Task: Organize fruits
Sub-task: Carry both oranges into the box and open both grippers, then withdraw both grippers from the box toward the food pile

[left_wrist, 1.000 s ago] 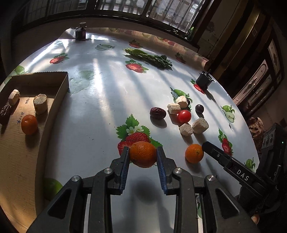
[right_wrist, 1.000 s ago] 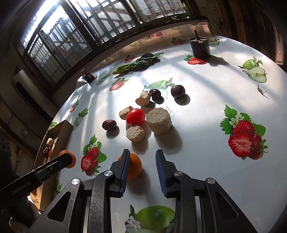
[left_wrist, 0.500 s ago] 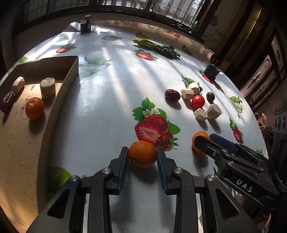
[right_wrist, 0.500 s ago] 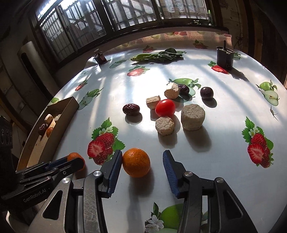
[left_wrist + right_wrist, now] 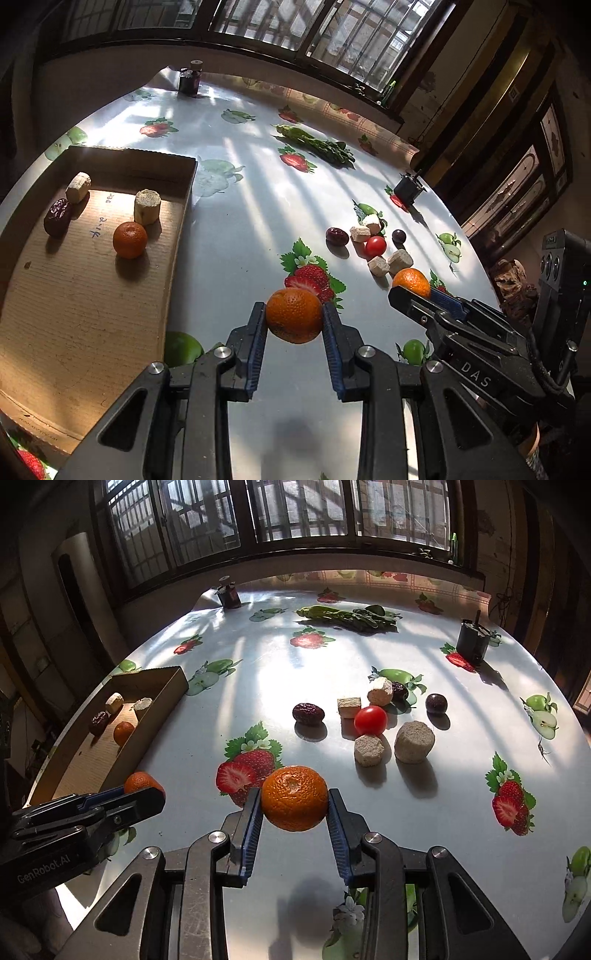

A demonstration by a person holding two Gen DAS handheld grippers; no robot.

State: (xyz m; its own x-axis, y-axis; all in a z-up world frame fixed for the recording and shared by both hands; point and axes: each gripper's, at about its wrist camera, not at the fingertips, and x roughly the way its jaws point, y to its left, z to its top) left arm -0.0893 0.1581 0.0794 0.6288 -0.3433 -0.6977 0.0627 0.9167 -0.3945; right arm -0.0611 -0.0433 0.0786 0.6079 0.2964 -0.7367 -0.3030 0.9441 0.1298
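Note:
My left gripper (image 5: 294,317) is shut on an orange mandarin (image 5: 294,315) and holds it above the table, right of the cardboard tray (image 5: 173,229). My right gripper (image 5: 294,805) is shut on a second mandarin (image 5: 294,798), also lifted. Each gripper shows in the other's view: the right gripper (image 5: 413,295) and the left gripper (image 5: 144,794). The tray holds a mandarin (image 5: 129,239), a date (image 5: 58,217) and two beige cylinders (image 5: 147,205). On the table lie a tomato (image 5: 370,720), a date (image 5: 308,713), a dark plum (image 5: 436,703) and several beige chunks (image 5: 413,741).
A bunch of green leaves (image 5: 351,617) lies at the far side. A small dark jar (image 5: 228,595) stands at the far left and a dark cup (image 5: 472,640) at the far right. The round table's cloth is printed with strawberries and apples.
My right gripper has closed on the second mandarin and lifted it. My left gripper has risen with its mandarin and drawn nearer the tray.

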